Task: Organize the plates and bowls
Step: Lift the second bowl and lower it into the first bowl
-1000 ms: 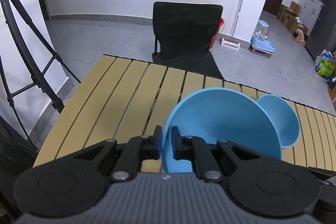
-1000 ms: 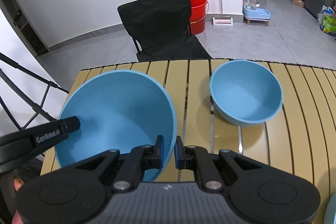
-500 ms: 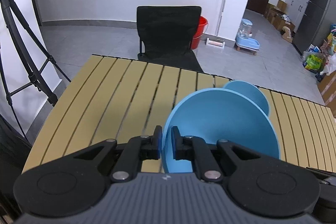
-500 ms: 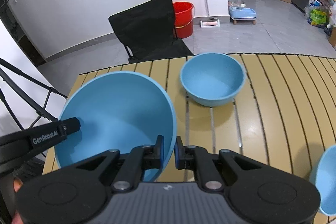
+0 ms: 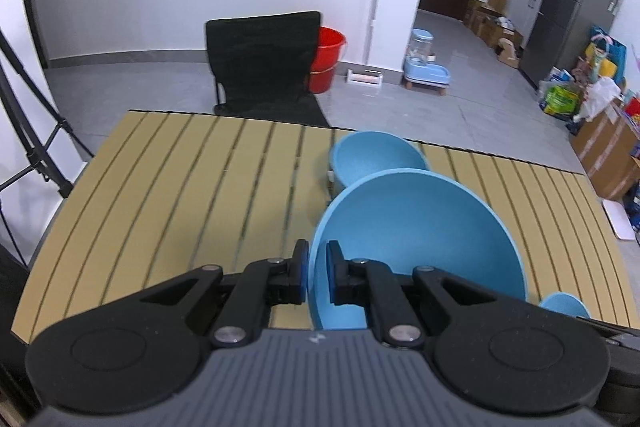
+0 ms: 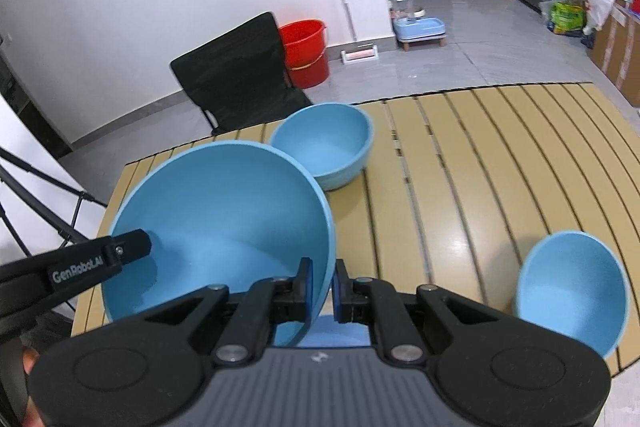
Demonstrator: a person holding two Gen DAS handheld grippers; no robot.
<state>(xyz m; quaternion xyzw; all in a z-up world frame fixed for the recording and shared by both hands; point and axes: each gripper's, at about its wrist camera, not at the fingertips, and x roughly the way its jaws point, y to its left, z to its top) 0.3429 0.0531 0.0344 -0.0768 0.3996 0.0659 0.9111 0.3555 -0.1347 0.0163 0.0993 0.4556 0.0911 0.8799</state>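
The slatted desk [image 6: 500,163] carries everything, and the large bowl [image 6: 224,211] serves as the landmark. That large bowl is lifted clear of the slats and tipped toward the cameras, pinched at opposite sides of its rim: the right tool [image 6: 320,287] has its two pads pressed together on the near right edge, and the left tool [image 5: 317,273] does the same on the left edge, its finger showing as a black bar across the bowl's left lip in the right wrist view.

Just beyond the large bowl, toward the far edge of the desk, sits the medium bowl [image 6: 324,147], upright and empty. Well to the right of the large bowl, near the front edge, lies the small bowl [image 6: 568,291], tilted with its mouth toward the camera.

The bowls look like stiff matte plastic, probably light and not fragile, though a thin curved wall may pivot or slip in a single pinch. Two opposed rim holds suit the large one; the smaller bowls could likely be taken by the rim with one tool.
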